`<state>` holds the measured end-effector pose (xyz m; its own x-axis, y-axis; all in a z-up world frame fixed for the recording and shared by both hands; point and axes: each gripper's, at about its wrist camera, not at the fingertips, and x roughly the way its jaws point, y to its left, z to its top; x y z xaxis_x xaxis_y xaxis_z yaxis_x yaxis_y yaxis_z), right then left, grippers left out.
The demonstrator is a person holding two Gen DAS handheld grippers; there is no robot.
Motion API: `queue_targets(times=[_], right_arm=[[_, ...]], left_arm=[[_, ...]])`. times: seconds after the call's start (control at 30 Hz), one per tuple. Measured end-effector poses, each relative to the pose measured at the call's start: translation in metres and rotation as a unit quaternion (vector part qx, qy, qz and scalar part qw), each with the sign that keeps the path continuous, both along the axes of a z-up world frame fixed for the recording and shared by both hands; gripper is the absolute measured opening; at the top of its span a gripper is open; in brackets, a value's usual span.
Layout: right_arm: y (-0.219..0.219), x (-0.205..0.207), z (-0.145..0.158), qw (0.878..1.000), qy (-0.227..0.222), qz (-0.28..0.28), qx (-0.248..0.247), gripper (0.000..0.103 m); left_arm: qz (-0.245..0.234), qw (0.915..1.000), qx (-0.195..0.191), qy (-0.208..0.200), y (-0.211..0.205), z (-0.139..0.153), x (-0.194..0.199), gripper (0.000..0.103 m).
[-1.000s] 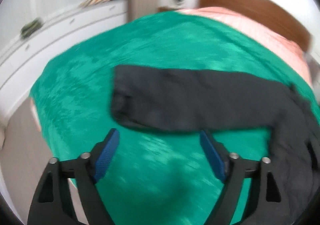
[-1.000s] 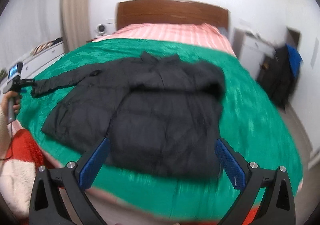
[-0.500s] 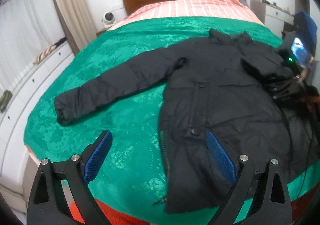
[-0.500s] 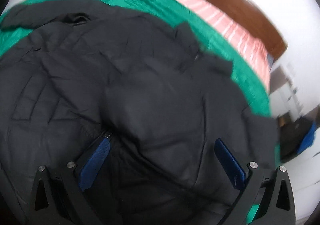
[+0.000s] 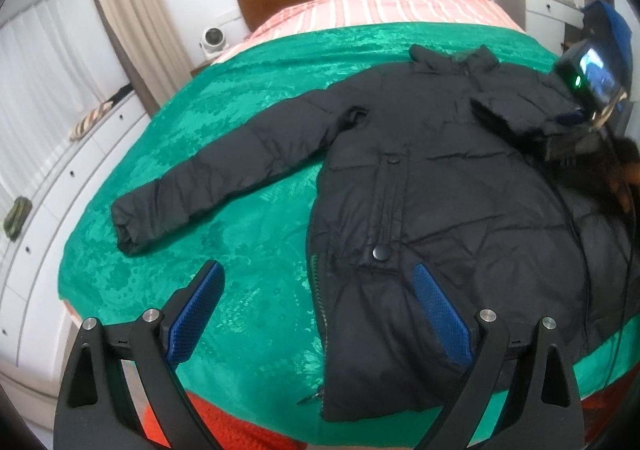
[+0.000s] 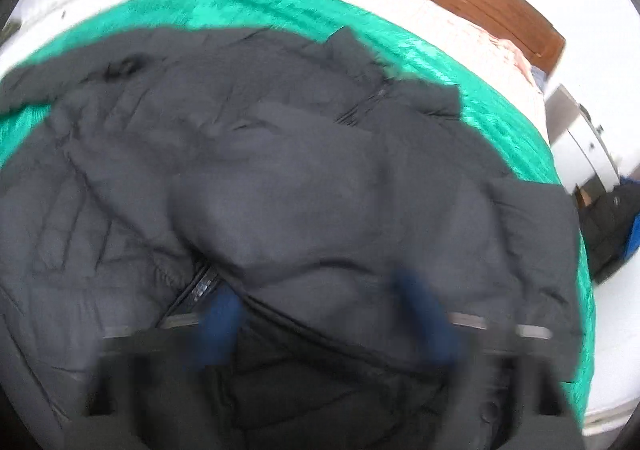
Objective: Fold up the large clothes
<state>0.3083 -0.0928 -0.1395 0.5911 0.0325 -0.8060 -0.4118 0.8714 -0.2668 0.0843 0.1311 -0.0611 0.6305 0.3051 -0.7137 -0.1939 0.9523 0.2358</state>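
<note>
Pads (image 6: 424,314) of the right claw (image 6: 320,314) have just been closing toward each other over the front edge of the black coat (image 6: 300,178), fabric lying between them; blur hides whether they pinch it yet. The left claw (image 5: 316,310) hangs spread wide above the coat's near hem (image 5: 360,402), holding nothing. The coat lies flat on the green bedspread (image 5: 224,154), one sleeve (image 5: 208,186) stretched out. Folding looks about to begin.
</note>
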Motion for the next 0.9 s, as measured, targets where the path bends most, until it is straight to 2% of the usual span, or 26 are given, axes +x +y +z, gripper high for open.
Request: queue_targets(times=[0.03, 0.07, 0.13, 0.17, 0.23, 0.33, 0.4, 0.47, 0.53, 0.57, 0.6, 0.63, 0.67, 0.7, 0.73, 0.8, 0.83, 0.87, 0.9], right_arm=[[-0.010, 0.006, 0.011, 1.000, -0.009, -0.020, 0.022, 0.015], [-0.022, 0.008, 0.025, 0.998, -0.018, -0.043, 0.052, 0.010], [-0.064, 0.013, 0.061, 0.986, -0.047, -0.098, 0.129, 0.008], [-0.094, 0.012, 0.083, 0.976, -0.068, -0.128, 0.163, 0.007], [-0.142, 0.005, 0.114, 0.959, -0.100, -0.169, 0.205, 0.007], [-0.242, -0.020, 0.161, 0.923, -0.154, -0.248, 0.252, 0.007], [-0.315, -0.045, 0.178, 0.895, -0.176, -0.309, 0.270, 0.007], [-0.382, -0.069, 0.176, 0.868, -0.181, -0.370, 0.276, 0.007], [-0.435, -0.088, 0.156, 0.845, -0.169, -0.433, 0.265, 0.007], [-0.458, -0.092, 0.138, 0.839, -0.144, -0.459, 0.256, 0.008], [-0.480, -0.093, 0.110, 0.835, -0.096, -0.484, 0.245, 0.010], [-0.493, -0.094, 0.086, 0.829, -0.059, -0.504, 0.233, 0.027], [-0.501, -0.097, 0.063, 0.822, -0.028, -0.530, 0.206, 0.051], [-0.505, -0.106, 0.041, 0.817, -0.008, -0.546, 0.184, 0.060], [-0.503, -0.115, 0.033, 0.817, -0.009, -0.545, 0.186, 0.065], [-0.485, -0.135, 0.027, 0.825, -0.019, -0.526, 0.208, 0.067], [-0.467, -0.146, 0.029, 0.837, -0.022, -0.497, 0.229, 0.070], [-0.438, -0.157, 0.033, 0.855, -0.022, -0.448, 0.262, 0.075], [-0.410, -0.162, 0.035, 0.867, -0.016, -0.402, 0.294, 0.079]], left_arm=[[0.000, 1.0000, -0.001, 0.002, 0.000, -0.002, -0.001, 0.096], [0.000, 1.0000, -0.002, 0.004, 0.001, -0.003, -0.002, 0.096], [0.000, 1.0000, -0.006, 0.006, 0.003, -0.005, -0.005, 0.096], [0.002, 0.9999, -0.007, 0.008, 0.005, -0.006, -0.007, 0.096], [0.007, 0.9999, -0.006, 0.010, 0.011, -0.007, -0.010, 0.096], [0.019, 0.9997, -0.012, 0.011, 0.020, -0.007, -0.014, 0.096], [0.028, 0.9993, -0.023, 0.011, 0.027, -0.008, -0.016, 0.096], [0.036, 0.9986, -0.038, 0.013, 0.033, -0.010, -0.016, 0.096], [0.041, 0.9978, -0.048, 0.020, 0.036, -0.014, -0.011, 0.096], [0.043, 0.9973, -0.054, 0.026, 0.037, -0.018, -0.007, 0.096], [0.043, 0.9969, -0.060, 0.028, 0.038, -0.020, -0.005, 0.096], [0.043, 0.9959, -0.074, 0.031, 0.040, -0.025, -0.002, 0.096], [0.045, 0.9944, -0.089, 0.036, 0.043, -0.029, 0.001, 0.096], [0.044, 0.9921, -0.110, 0.040, 0.047, -0.032, 0.004, 0.096], [0.040, 0.9887, -0.138, 0.044, 0.053, -0.037, 0.005, 0.096], [0.033, 0.9823, -0.177, 0.052, 0.062, -0.045, 0.007, 0.096], [0.022, 0.9773, -0.201, 0.062, 0.066, -0.051, 0.008, 0.097], [0.005, 0.9711, -0.226, 0.075, 0.067, -0.058, 0.010, 0.097], [-0.008, 0.9661, -0.244, 0.085, 0.067, -0.064, 0.012, 0.097]])
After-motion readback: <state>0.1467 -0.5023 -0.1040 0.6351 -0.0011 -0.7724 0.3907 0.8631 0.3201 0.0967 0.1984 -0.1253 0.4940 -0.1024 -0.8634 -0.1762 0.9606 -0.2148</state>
